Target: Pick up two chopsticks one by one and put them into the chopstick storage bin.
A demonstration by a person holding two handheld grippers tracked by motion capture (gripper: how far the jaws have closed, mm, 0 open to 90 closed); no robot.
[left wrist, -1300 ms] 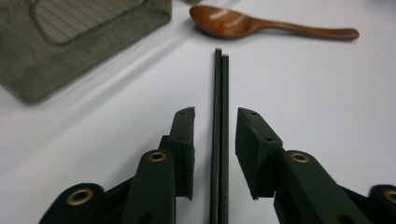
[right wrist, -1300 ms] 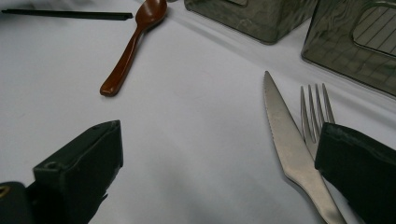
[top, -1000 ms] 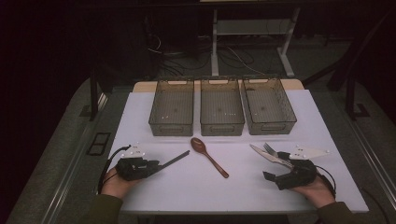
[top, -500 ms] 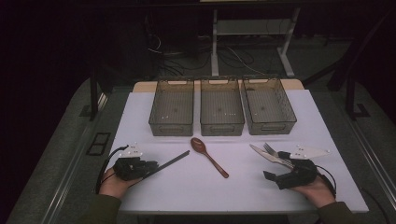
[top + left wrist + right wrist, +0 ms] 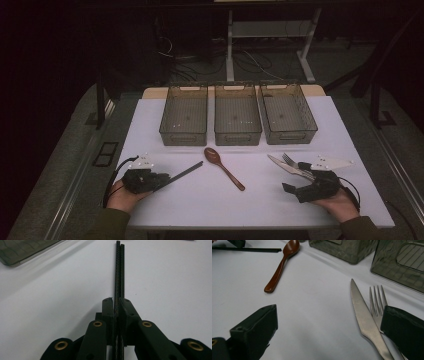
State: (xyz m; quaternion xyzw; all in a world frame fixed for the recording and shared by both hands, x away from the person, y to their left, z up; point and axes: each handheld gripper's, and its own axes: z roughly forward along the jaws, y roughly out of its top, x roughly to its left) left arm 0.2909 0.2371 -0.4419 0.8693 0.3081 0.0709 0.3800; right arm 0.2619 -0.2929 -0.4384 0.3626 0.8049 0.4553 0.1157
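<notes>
From above, the left gripper [image 5: 162, 179] sits low on the white table [image 5: 210, 200], clenched on a pair of black chopsticks [image 5: 182, 172] that slant out toward the brown spoon [image 5: 222, 167]. Its jaws have just been closing, with the sticks between them. The right gripper [image 5: 295, 185] rests at the other side with its jaws spread, beside a knife [image 5: 282, 166] and fork [image 5: 291, 161]. 3 grey bins [image 5: 238, 117] stand in a row behind.

In the left gripper view, the 2 chopsticks [image 5: 119, 272] run straight ahead, pinched between the pads.

In the right gripper view, the released jaws frame bare table; the knife [image 5: 364, 320] and fork [image 5: 378, 305] lie by one jaw, the spoon [image 5: 280, 267] well off.
</notes>
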